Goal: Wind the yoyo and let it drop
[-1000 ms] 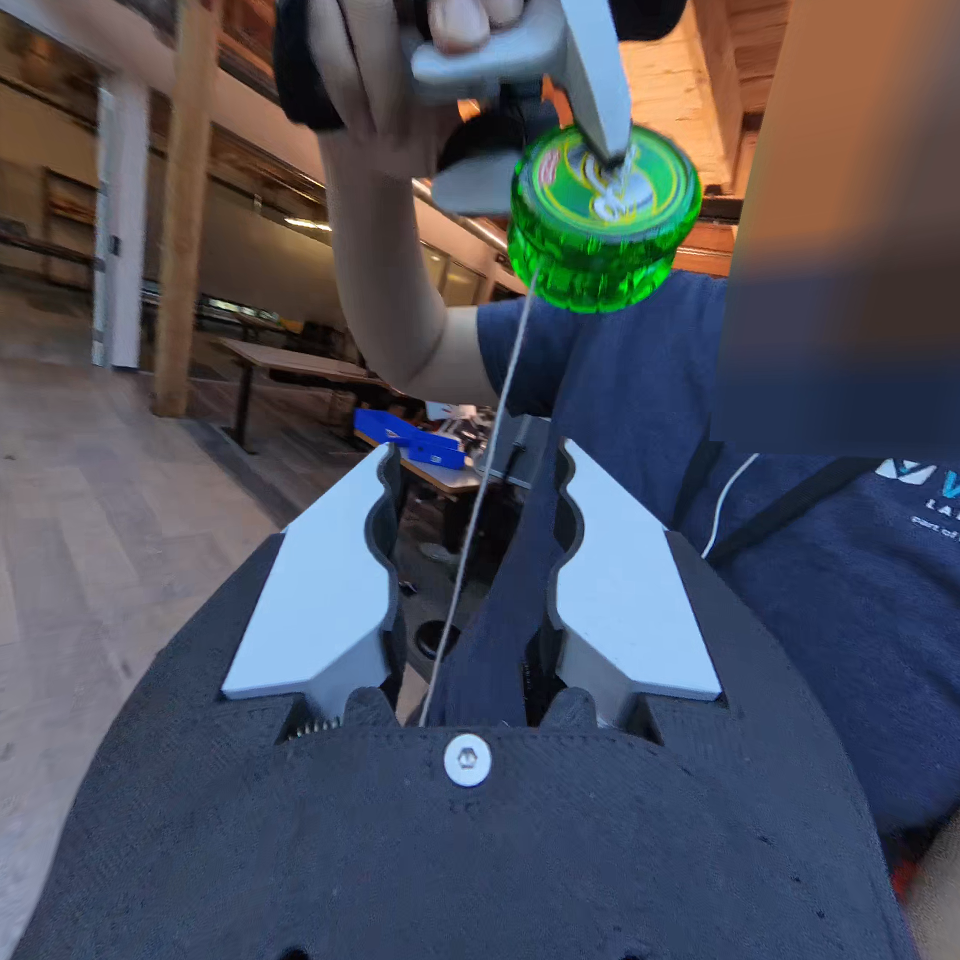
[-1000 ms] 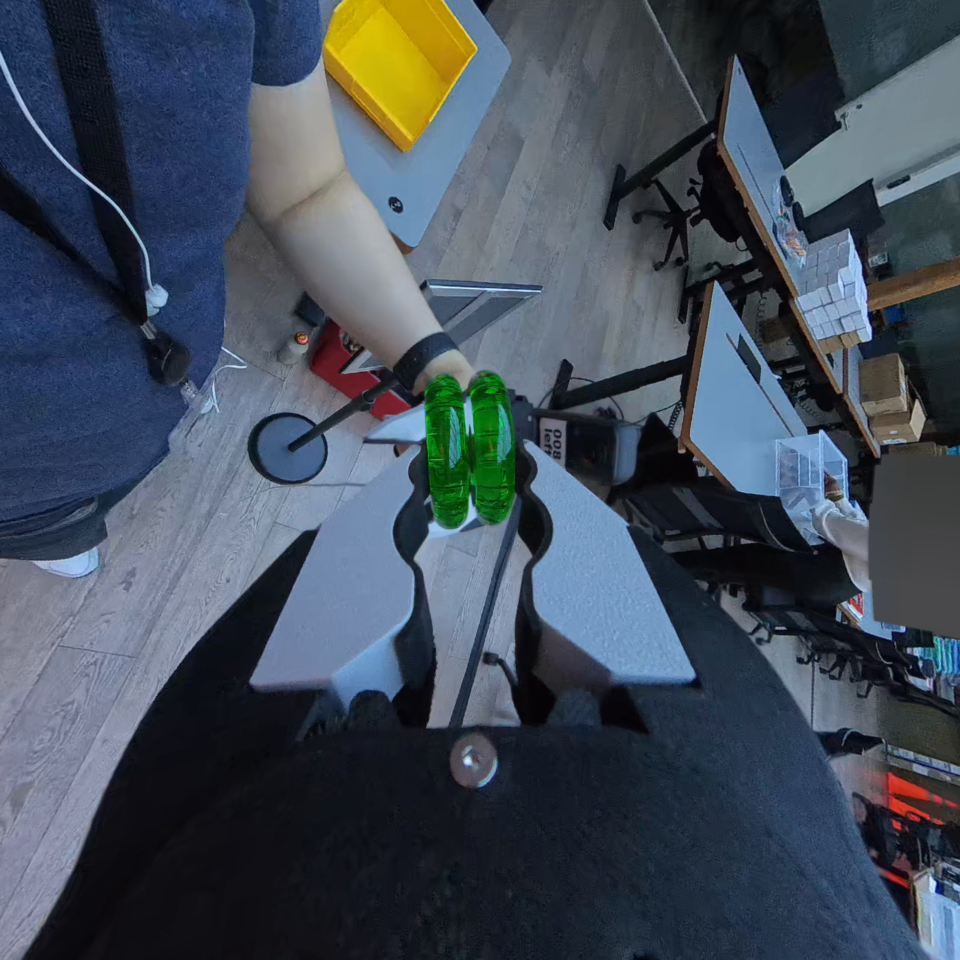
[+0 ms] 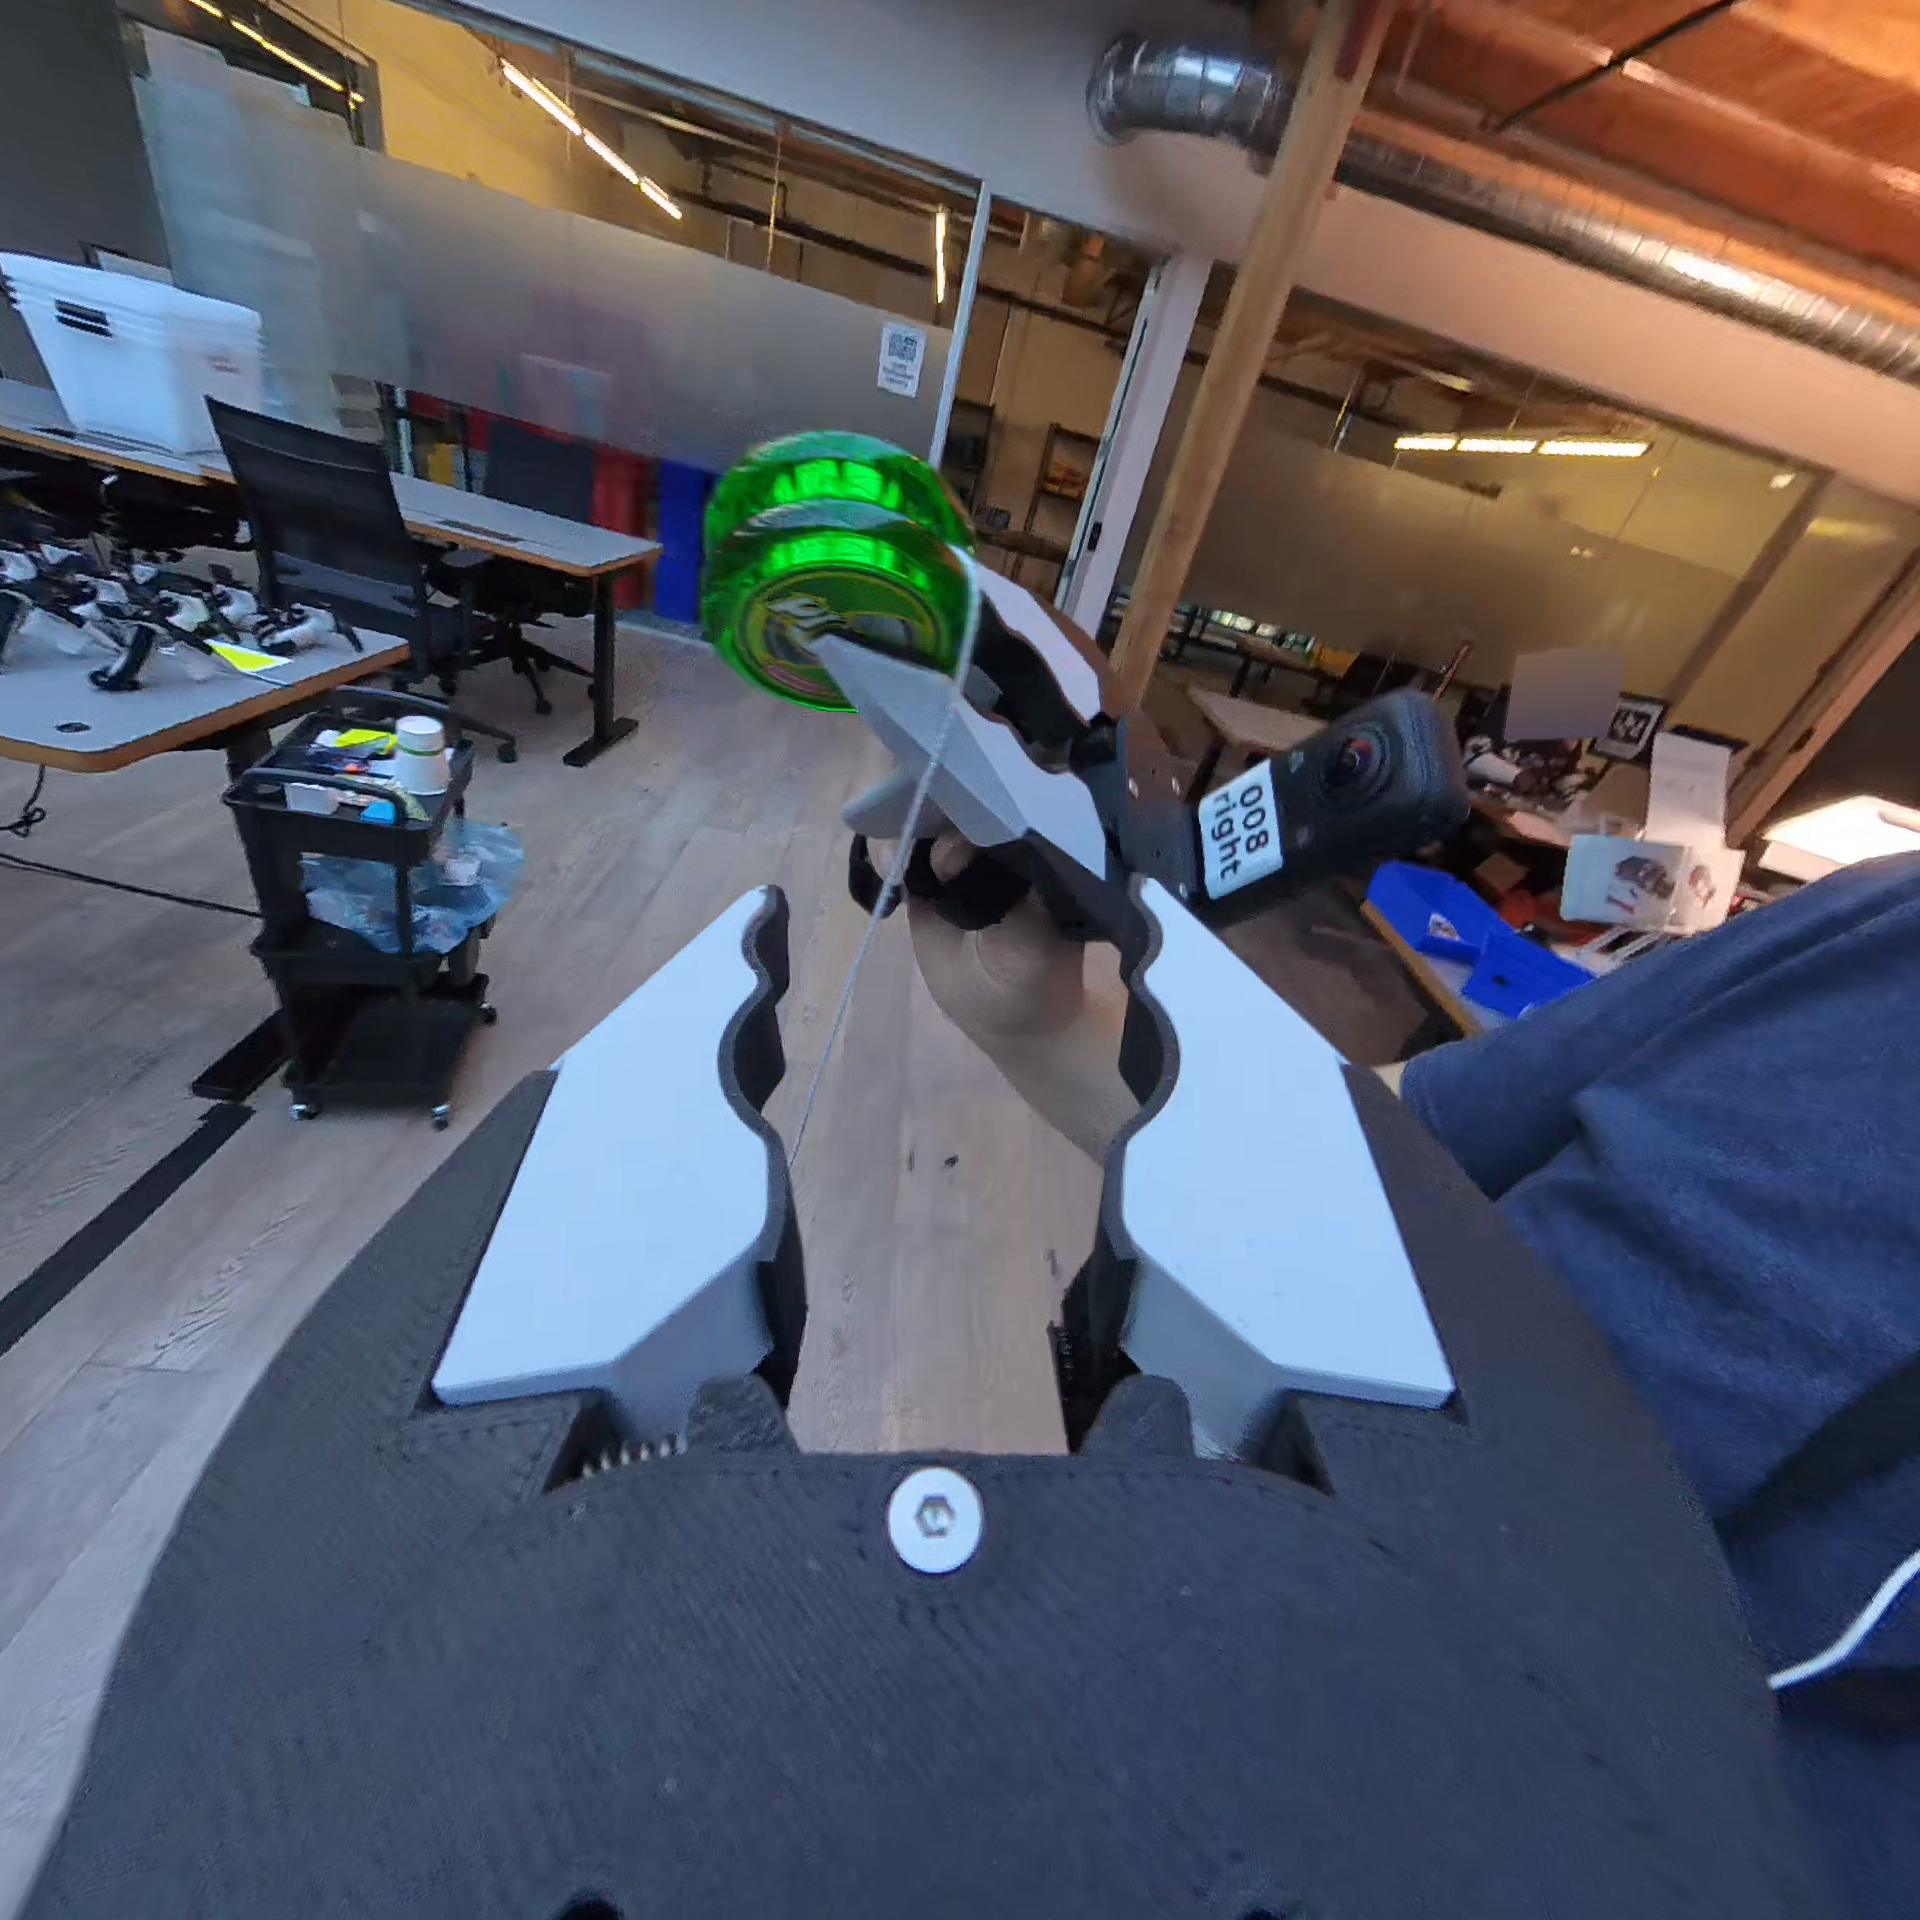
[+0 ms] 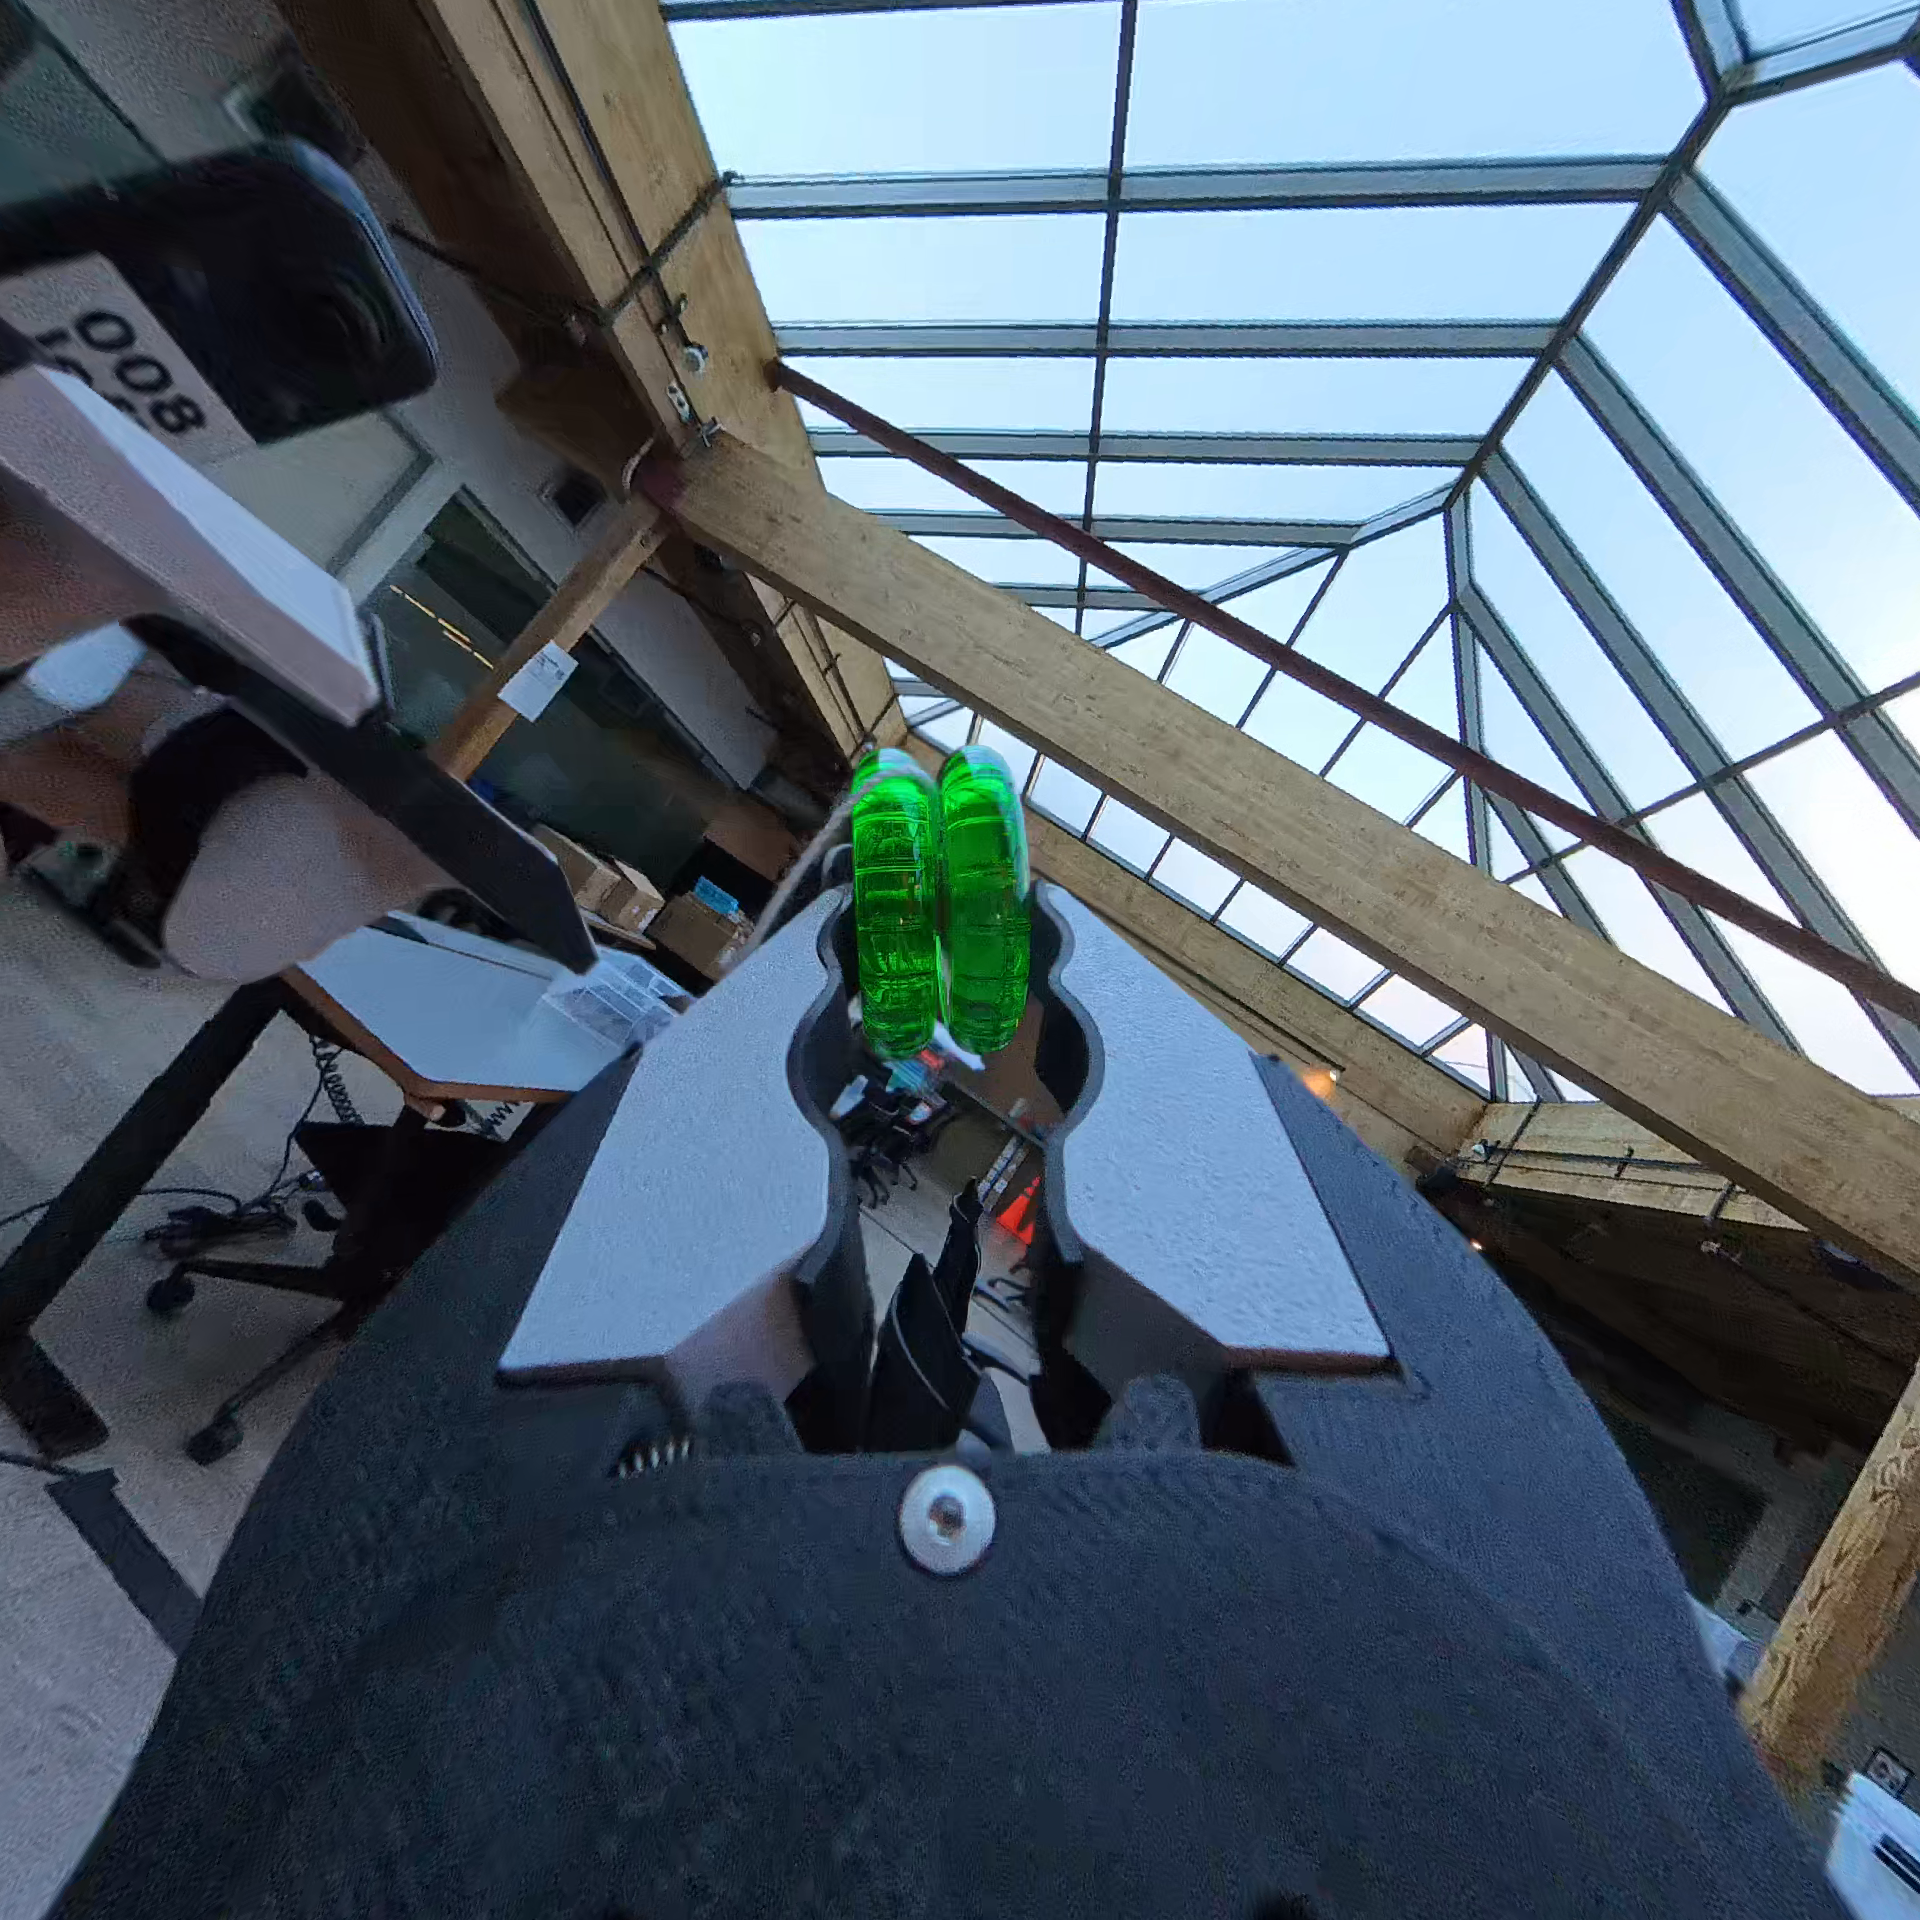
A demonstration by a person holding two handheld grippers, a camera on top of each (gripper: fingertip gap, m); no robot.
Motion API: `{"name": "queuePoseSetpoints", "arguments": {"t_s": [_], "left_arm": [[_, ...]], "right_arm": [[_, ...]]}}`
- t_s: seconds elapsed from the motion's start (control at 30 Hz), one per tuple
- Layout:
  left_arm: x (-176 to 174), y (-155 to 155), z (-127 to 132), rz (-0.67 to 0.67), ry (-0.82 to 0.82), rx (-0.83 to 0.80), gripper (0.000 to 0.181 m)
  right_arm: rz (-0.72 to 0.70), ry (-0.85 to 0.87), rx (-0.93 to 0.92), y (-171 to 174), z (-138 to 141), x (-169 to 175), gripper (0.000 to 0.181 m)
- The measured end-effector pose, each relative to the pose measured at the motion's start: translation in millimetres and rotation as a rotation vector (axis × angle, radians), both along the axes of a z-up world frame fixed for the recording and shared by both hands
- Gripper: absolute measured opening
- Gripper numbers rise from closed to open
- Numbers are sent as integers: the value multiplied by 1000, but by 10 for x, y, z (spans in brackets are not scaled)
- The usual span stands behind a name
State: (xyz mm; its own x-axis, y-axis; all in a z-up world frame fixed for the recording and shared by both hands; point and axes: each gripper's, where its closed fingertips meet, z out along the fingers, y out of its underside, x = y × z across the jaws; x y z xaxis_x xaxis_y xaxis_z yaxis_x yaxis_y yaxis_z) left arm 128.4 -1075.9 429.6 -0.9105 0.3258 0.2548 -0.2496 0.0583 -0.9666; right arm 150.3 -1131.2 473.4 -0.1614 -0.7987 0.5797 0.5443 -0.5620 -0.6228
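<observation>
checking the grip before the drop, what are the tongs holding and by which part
The right tongs clamp the green yoyo by its two flat faces, rims outward. The left tongs are open; the string runs between them, ungripped.

the yoyo point(image 3: 836, 582) is translucent bright green plastic, two thick round halves joined with a narrow groove between them. its lower face carries a printed yellow and red round label, and the ribbed rims glow where light passes through. it is clamped by its two flat faces between the fingertips of the right gripper point(image 4: 940, 904), held up in the air and tilted, groove edge-on in the right wrist view. a thin pale string point(image 3: 894, 862) leaves the groove, passes over the rim and runs taut down towards the left gripper point(image 3: 951, 997), between its spread fingers.
</observation>
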Motion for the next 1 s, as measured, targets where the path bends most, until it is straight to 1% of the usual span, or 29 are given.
{"name": "queuePoseSetpoints", "arguments": {"t_s": [0.1,0.17,0.27,0.33,0.37,0.47,0.53,0.77,0.93,1.0], "left_arm": [[213,15,296,-23,160,-134,76],[278,-44,463,-18,218,-218,80],[268,-209,521,14,207,-245,85],[221,-263,558,-12,235,-256,80],[205,-289,553,-22,243,-251,77],[153,-364,509,-45,243,-228,76],[117,-357,524,-75,249,-244,59],[156,-397,465,-69,269,-257,58],[155,-386,443,-83,241,-250,58],[171,-383,437,-104,287,-235,58]], "right_arm": [[36,-49,35,93,101,-46,29],[31,-55,69,118,134,-26,30],[56,-83,88,207,160,-32,29],[46,-94,90,233,163,-22,29],[48,-100,91,243,164,-21,29],[50,-102,108,245,155,-6,29],[51,-99,124,216,135,12,29],[33,-101,163,172,69,45,29],[48,-131,176,187,56,35,29],[68,-128,174,205,43,38,30]]}}
